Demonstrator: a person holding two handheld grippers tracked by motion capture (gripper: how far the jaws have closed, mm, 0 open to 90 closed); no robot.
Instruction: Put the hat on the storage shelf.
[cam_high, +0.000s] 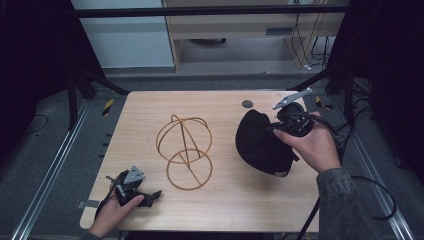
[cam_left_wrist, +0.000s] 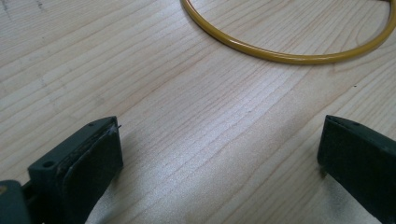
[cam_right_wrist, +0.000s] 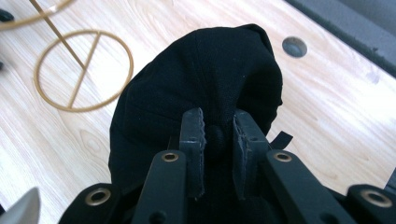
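Your right tool (cam_right_wrist: 218, 135) grips a fold of the black cap (cam_high: 260, 142), held at the desk's (cam_high: 150, 115) right side, apparently lifted partly clear. Your left tool (cam_left_wrist: 219, 154) rests open near the front-left corner, just beside the wire stand (cam_high: 185, 152).
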